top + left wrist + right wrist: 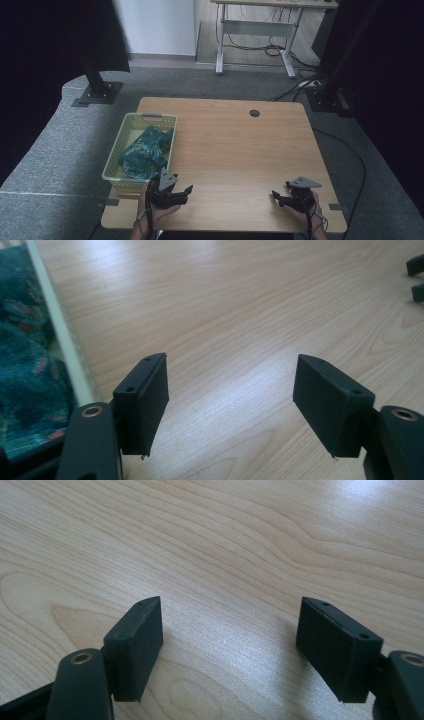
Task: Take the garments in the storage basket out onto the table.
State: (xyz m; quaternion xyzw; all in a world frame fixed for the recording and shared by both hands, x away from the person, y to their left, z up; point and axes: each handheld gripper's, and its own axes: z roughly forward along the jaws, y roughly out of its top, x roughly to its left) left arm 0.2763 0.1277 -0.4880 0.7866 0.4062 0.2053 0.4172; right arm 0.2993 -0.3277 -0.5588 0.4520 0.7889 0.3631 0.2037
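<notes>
A pale green plastic basket (118,142) stands at the table's left edge with a teal patterned cloth (145,152) bunched inside it. In the left gripper view the basket rim (62,335) and the cloth (25,355) lie to the left of the jaws. My left gripper (188,192) rests open near the front edge, just right of the basket's near corner, with bare wood between its jaws (230,405). My right gripper (275,196) stands open at the front right, also over bare wood (230,647). Its tips (416,277) appear far off in the left gripper view.
The wooden table (235,150) has a round cable hole (254,113) near its back edge. Beyond it are grey carpet, a black stand base (97,92) at the left, another at the right (327,97), and a white desk frame (255,35) with cables.
</notes>
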